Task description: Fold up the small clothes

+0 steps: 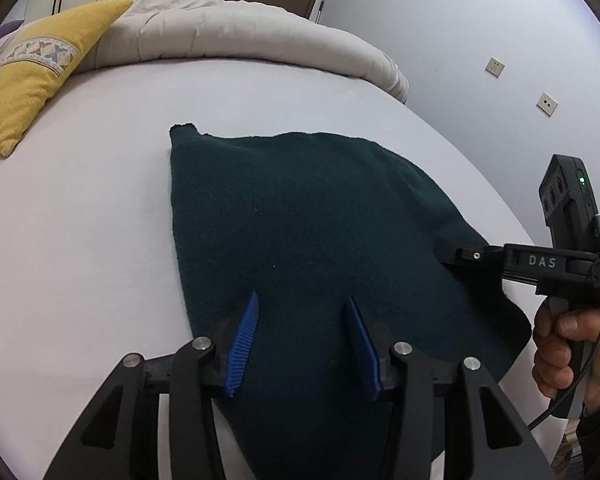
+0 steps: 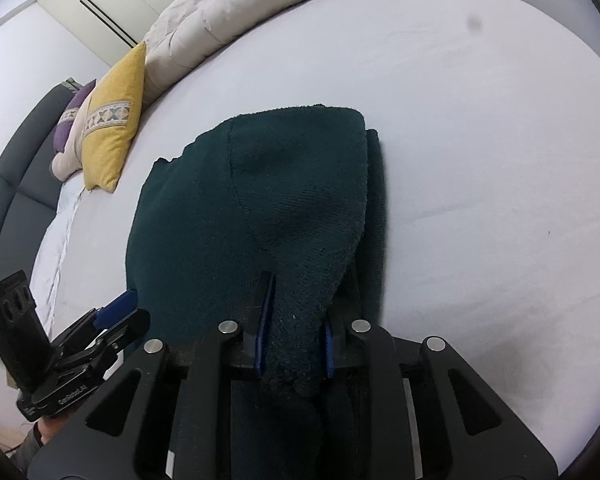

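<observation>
A dark green knitted garment (image 1: 300, 220) lies on the white bed sheet (image 1: 80, 220), partly folded over itself. My left gripper (image 1: 302, 300) is open, its blue pads apart just above the garment's near edge. My right gripper (image 2: 300, 308) is shut on a bunched fold of the garment (image 2: 292, 208) between its blue pads. The right gripper also shows in the left wrist view (image 1: 452, 252), at the garment's right edge. The left gripper shows in the right wrist view (image 2: 120, 312), at the lower left beside the garment.
A yellow pillow (image 1: 32, 76) and a rumpled beige duvet (image 1: 240, 36) lie at the far side of the bed. A purple pillow (image 2: 70, 120) sits by the dark headboard (image 2: 16, 176). A wall with sockets (image 1: 494, 67) stands to the right.
</observation>
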Available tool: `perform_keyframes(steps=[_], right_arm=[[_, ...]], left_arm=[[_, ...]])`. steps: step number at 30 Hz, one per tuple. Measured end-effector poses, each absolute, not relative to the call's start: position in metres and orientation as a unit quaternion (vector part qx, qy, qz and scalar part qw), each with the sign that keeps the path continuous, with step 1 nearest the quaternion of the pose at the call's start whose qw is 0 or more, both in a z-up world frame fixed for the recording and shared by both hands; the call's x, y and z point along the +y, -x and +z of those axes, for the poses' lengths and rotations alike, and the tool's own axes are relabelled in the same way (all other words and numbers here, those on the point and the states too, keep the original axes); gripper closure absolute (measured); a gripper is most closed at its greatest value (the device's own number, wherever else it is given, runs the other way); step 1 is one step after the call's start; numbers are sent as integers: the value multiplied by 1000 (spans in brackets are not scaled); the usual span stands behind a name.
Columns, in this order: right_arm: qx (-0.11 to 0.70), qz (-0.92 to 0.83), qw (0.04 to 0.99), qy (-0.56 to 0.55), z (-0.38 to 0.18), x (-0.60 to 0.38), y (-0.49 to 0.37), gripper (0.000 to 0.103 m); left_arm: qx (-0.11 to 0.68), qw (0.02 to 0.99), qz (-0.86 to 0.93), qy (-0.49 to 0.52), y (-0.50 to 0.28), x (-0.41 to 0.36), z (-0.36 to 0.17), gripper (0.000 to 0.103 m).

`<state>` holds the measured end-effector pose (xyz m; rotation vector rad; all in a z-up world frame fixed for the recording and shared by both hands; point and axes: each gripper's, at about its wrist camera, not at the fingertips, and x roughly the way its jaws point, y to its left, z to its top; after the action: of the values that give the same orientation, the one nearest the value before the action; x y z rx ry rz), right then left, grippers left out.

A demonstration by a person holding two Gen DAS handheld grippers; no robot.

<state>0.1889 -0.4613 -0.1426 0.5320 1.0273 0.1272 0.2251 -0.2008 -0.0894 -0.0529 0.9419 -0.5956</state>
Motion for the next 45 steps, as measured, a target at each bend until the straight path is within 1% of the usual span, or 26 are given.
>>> perform_keyframes(steps=[2, 5, 7, 10, 12, 14, 15, 16, 17, 19, 21, 23, 24, 26, 28, 30, 31, 32, 33, 34, 37, 38, 41, 42, 44, 45], right_arm=[[486, 53, 836, -250, -141, -459, -184, 84], [480, 29, 843, -241, -130, -447, -179, 81], [448, 21, 859, -248, -111, -449, -153, 78], [424, 22, 869, -255, -102, -448, -122, 78], [436, 27, 865, -247, -114, -442, -113, 79], [471, 28, 849, -237, -144, -436, -111, 80], [462, 38, 852, -243, -154, -436, -105, 81], [448, 45, 858, -248, -155, -438, -103, 81], [442, 55, 855, -264, -155, -443, -97, 81], [445, 61, 846, -288, -153, -452, -90, 83], [454, 55, 840, -292, -147, -455, -85, 85], [459, 28, 840, -287, -127, -455, -79, 78], [454, 16, 845, -281, -119, -455, -80, 78], [416, 21, 864, -281, -89, -455, -83, 78], [388, 73, 870, -295, -70, -446, -99, 78], [388, 109, 867, -293, -69, -434, -119, 79], [395, 118, 863, -294, -77, -430, -131, 79], [419, 109, 849, -302, -96, -431, -144, 79], [448, 78, 834, -313, -120, -437, -151, 85], [453, 71, 820, -344, -144, -449, -150, 103], [375, 121, 798, -456, -174, -481, -123, 103], [369, 116, 798, -462, -175, -484, -111, 103], [382, 80, 824, -410, -152, -482, -89, 103], [390, 62, 835, -383, -138, -479, -85, 98], [379, 51, 853, -354, -113, -476, -84, 88], [373, 54, 860, -345, -99, -473, -91, 75]], left_arm=[[447, 848, -284, 26, -222, -192, -89, 54], [446, 849, -282, 24, -219, -189, -82, 55], [445, 852, -273, 31, -218, -186, -73, 60], [408, 873, -267, 29, -211, -183, -48, 61], [386, 883, -268, 6, -210, -193, -39, 61], [408, 873, -266, -22, -221, -208, -54, 57], [435, 861, -259, -40, -228, -214, -70, 54], [444, 856, -259, -43, -232, -213, -86, 54], [420, 866, -268, -31, -228, -204, -90, 54], [418, 868, -269, -30, -223, -199, -88, 54], [421, 866, -269, -37, -223, -199, -85, 54], [423, 863, -273, -32, -226, -197, -86, 54], [423, 863, -275, -27, -227, -195, -87, 54], [419, 865, -274, -29, -227, -197, -88, 54], [415, 868, -271, -38, -223, -202, -88, 53], [417, 867, -271, -35, -222, -204, -90, 53], [418, 866, -272, -34, -223, -203, -90, 53], [417, 866, -274, -35, -223, -203, -90, 53], [417, 866, -276, -34, -223, -202, -91, 54], [418, 864, -278, -34, -223, -202, -91, 54], [421, 861, -285, -29, -224, -199, -91, 54], [424, 859, -286, -23, -226, -198, -90, 54], [444, 846, -292, 34, -232, -183, -73, 55], [438, 849, -293, 45, -234, -180, -63, 55], [415, 862, -290, 38, -238, -181, -46, 55], [408, 866, -288, 30, -243, -186, -40, 55]])
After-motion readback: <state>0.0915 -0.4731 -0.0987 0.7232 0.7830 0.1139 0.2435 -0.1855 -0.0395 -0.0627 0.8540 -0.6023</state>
